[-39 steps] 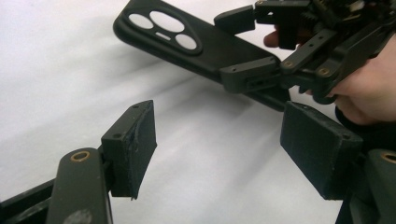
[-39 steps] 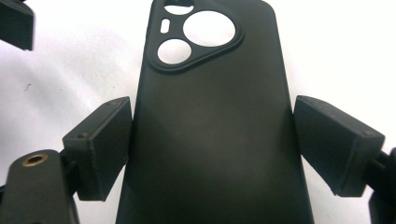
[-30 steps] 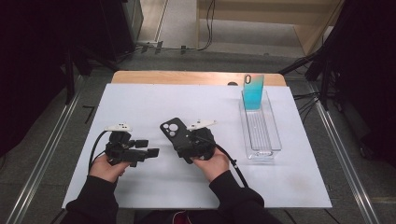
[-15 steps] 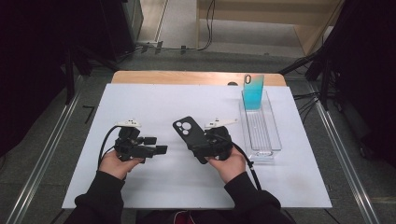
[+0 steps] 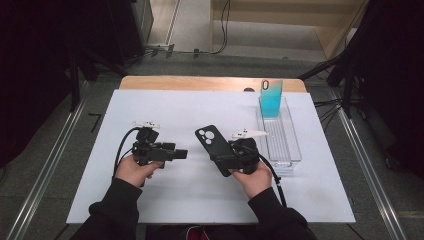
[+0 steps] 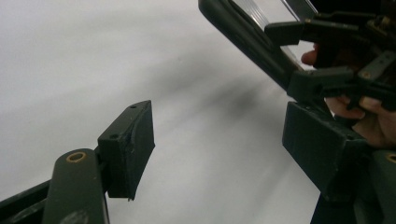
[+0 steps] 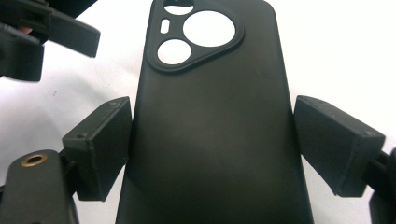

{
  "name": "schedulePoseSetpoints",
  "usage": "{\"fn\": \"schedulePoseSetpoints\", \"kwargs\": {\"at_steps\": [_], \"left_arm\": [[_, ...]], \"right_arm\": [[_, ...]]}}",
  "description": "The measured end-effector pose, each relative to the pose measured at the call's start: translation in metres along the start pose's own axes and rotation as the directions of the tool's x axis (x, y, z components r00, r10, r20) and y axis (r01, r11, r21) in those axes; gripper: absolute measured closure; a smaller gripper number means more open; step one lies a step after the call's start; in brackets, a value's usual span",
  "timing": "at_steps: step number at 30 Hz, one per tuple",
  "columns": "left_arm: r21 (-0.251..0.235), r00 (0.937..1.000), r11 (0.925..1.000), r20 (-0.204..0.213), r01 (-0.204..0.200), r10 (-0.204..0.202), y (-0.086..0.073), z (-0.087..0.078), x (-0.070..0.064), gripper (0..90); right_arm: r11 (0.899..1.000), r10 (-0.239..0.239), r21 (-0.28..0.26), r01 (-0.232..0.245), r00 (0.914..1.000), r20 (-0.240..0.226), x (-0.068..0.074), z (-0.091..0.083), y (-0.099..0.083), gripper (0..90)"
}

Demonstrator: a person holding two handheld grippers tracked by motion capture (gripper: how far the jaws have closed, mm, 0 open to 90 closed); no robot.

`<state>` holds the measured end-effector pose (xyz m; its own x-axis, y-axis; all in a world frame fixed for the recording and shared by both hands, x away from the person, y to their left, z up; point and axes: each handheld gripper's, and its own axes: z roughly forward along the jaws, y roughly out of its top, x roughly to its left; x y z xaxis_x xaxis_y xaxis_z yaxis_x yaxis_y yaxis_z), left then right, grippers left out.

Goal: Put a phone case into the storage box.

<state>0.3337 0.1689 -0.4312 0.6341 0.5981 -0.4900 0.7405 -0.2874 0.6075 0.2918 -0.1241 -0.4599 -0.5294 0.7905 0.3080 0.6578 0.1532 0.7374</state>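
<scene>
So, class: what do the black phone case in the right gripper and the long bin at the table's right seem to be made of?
Black phone case: probably soft silicone or rubbery plastic; matte, even surface with no glare and rounded camera cut-outs. Long bin: apparently clear hard plastic, possibly acrylic; the white table shows through its glossy walls. The right gripper holds the case.

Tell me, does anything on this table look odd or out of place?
Nothing looks spilled or broken. The blue phone stands upright at the far end of the clear tray, and the right gripper holds a black phone case tilted above the table.
</scene>
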Motion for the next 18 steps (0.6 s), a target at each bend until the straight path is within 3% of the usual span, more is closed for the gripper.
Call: {"fn": "schedulePoseSetpoints", "kwargs": {"at_steps": [11, 18], "left_arm": [[-0.039, 0.9982, 0.9975, -0.001, 0.060, -0.060, 0.022, 0.007, -0.005, 25.6], [-0.057, 0.9965, 0.9962, -0.049, 0.065, -0.068, 0.031, 0.011, -0.010, 25.7]], "right_arm": [[0.999, 0.022, -0.040, -0.021, 0.9997, 0.013, 0.003, 0.002, -0.003, 13.0], [0.997, 0.045, -0.057, -0.043, 0.9988, 0.018, 0.005, 0.007, -0.004, 12.9]]}}
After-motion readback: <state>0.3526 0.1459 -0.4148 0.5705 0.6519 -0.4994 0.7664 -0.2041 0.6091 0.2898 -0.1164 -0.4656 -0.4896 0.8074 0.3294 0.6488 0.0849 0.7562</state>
